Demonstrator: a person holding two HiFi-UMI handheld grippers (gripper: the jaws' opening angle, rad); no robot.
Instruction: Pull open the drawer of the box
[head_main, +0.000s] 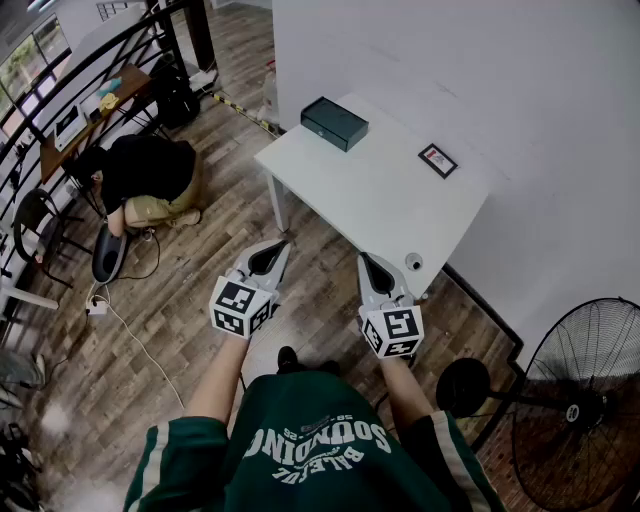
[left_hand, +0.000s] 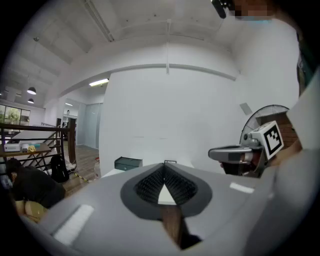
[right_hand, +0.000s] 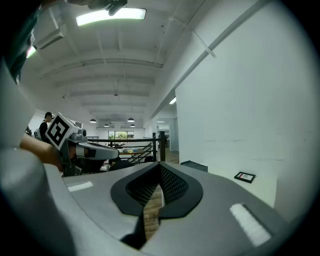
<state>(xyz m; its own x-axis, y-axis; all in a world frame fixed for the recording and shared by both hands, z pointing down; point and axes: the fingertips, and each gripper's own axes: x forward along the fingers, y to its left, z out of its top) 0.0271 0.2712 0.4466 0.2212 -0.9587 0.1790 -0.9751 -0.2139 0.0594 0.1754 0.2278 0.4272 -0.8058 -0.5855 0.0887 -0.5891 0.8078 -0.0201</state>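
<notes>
The dark green box (head_main: 335, 122) lies at the far left corner of the white table (head_main: 370, 200); its drawer looks closed. It also shows small in the left gripper view, the box (left_hand: 128, 163), and in the right gripper view, the box (right_hand: 194, 166). Both grippers hang in the air short of the table's near edge, well away from the box. My left gripper (head_main: 282, 245) is shut with nothing held, its tips (left_hand: 164, 165) meeting. My right gripper (head_main: 364, 258) is likewise shut and empty, jaws closed at the tip (right_hand: 160, 165).
A small framed card (head_main: 437, 160) lies on the table's right side and a small white round object (head_main: 413, 262) near its front edge. A person (head_main: 145, 175) crouches on the wood floor to the left. A standing fan (head_main: 585, 385) is at the right, a wall behind the table.
</notes>
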